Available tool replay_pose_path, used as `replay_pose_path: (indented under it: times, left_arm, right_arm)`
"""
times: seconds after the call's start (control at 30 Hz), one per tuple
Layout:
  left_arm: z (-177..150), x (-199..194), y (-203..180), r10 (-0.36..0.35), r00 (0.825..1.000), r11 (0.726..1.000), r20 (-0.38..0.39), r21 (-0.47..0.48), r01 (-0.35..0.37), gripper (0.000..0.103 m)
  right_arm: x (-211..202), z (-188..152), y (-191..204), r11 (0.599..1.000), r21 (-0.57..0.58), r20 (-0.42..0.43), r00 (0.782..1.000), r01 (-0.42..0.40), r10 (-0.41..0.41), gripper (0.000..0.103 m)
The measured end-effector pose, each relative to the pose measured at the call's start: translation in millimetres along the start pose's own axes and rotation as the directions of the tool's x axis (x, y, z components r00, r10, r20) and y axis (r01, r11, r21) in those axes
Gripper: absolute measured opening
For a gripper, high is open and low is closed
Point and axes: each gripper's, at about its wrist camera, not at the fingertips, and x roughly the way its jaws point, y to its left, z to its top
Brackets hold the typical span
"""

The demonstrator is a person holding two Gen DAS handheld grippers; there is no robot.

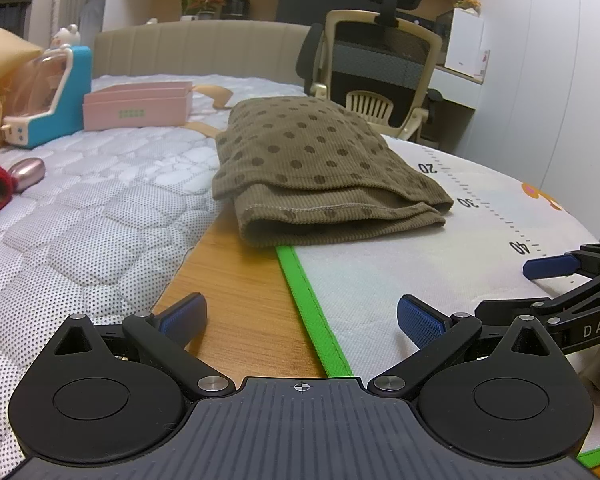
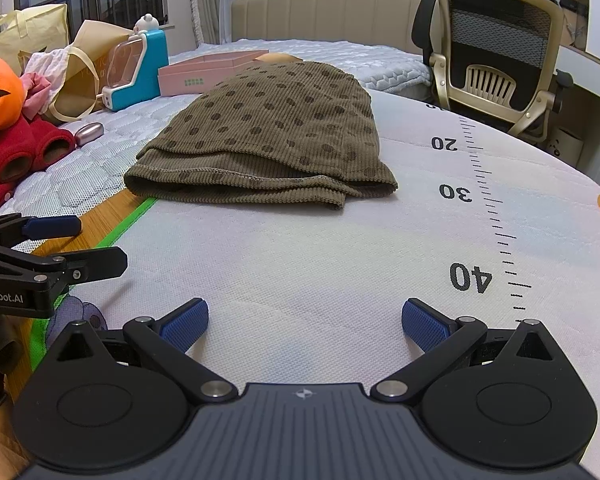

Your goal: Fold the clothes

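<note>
Two grippers: both spread wide, nothing between the blue pads, neither touching cloth.
Bed (image 1: 80,216): quilted white mattress, left of the work surface, clutter at its far side.
Mat (image 2: 300,264): pale, green-edged, printed ruler down the right side showing 20, 30, 40; lying over a wooden board (image 1: 236,292).
Garment (image 2: 268,140): olive corduroy with dark dots, folded into a thick stack, resting at the far end of the mat; left edge spilling past the green border onto board and mattress.
Garment edge: stitched hem and a rolled fold facing the cameras, layers slightly gaping, right corner drooping a little.
Chair (image 1: 380,68): office type, behind the mat, well apart from the work.
Pink box (image 1: 138,106): on the bed, beyond the garment's left side, not touching it as far as can be told.
Left gripper (image 1: 302,320): low over board and green border, near edge of the garment ahead, well short of it.
Right gripper (image 2: 305,320): low over bare mat, just beside the left one, garment ahead and apart.
Step, as judged: folding looks largely done on this piece; either a last fold or a release-and-retreat pause. Cannot tell which.
Next move, as judged: if one more fold, pinching both near corners through all layers, lifting evenly, carrying toward the far end; otherwise fetching another piece.
Risk: uneven pinch letting the lower layers slide out.
</note>
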Motion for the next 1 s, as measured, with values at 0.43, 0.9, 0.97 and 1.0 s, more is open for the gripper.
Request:
replay_pose_path:
  times: [0.43,0.9,0.97,1.0]
  left_arm:
    - [0.3,0.1,0.8,-0.002,1.000,1.000,0.002,-0.003,0.002,0.103]
    - [0.1,-0.1,0.7,-0.003,1.000,1.000,0.004,-0.005,0.003,0.103]
    - [0.0,-0.1,0.6,-0.003,1.000,1.000,0.004,-0.006,0.003,0.103]
    - [0.0,-0.1,0.6,-0.003,1.000,1.000,0.004,-0.006,0.003,0.103]
  right_arm:
    - [-0.4,0.0,0.7,1.000,0.006,0.002,1.000,-0.003,0.003,0.103]
    - [0.1,-0.3,-0.1,1.000,0.007,0.002,1.000,-0.004,0.004,0.103]
    - [0.1,-0.3,-0.4,1.000,0.007,0.002,1.000,-0.004,0.004,0.103]
    - [0.1,-0.3,-0.4,1.000,0.007,0.002,1.000,-0.004,0.004,0.103]
